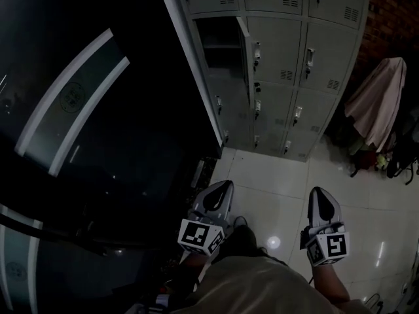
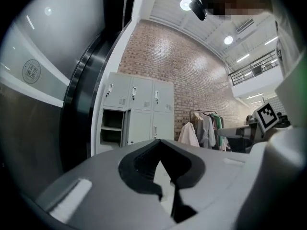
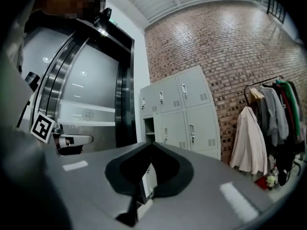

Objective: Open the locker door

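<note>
- My left gripper (image 1: 227,186) is clenched, holding nothing.
- My right gripper (image 1: 319,192) is clenched too, also empty.
- The locker door (image 1: 248,57) stands open on the lockers (image 1: 314,38), well apart from both.

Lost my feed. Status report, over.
Left gripper and right gripper shut, empty, short of the lockers. One locker door open. Hanging coat right of lockers, off the path.

We find the head view dim; round white ceiling lamps (image 2: 185,4) glare, and both gripper views bulge at the edges.
</note>
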Demonstrator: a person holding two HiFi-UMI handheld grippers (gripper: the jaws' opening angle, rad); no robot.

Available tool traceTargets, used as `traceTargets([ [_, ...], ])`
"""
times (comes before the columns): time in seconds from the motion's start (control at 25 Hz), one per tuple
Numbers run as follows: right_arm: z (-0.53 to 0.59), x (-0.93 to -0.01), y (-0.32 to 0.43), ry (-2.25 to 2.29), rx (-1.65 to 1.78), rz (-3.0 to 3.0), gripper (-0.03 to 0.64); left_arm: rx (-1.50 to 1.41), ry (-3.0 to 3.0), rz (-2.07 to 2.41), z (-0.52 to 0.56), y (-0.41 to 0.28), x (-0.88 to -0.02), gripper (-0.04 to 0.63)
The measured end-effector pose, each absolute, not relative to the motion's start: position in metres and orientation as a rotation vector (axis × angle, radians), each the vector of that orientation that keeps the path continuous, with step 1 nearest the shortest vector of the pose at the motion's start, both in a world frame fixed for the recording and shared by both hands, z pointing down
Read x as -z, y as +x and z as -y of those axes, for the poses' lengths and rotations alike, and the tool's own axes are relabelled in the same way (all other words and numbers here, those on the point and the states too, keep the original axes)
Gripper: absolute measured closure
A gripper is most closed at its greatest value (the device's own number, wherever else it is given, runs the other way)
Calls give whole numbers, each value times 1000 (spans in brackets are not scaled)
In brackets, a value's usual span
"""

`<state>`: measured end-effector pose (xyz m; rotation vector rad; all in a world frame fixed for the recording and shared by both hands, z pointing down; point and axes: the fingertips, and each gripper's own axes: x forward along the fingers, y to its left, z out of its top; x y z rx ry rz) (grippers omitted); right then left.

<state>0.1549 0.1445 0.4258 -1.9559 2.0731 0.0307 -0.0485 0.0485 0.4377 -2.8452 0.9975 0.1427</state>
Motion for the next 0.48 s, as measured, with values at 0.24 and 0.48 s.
traceTargets([
  [0.24, -177, -400, 130, -1944, -89, -2101, 615, -148, -2845, -940, -83, -62, -413, 534],
  [0.48, -183, -399, 115, -1967, -36, -2079, 615, -136, -2863, -946, -90, -84, -409, 534],
])
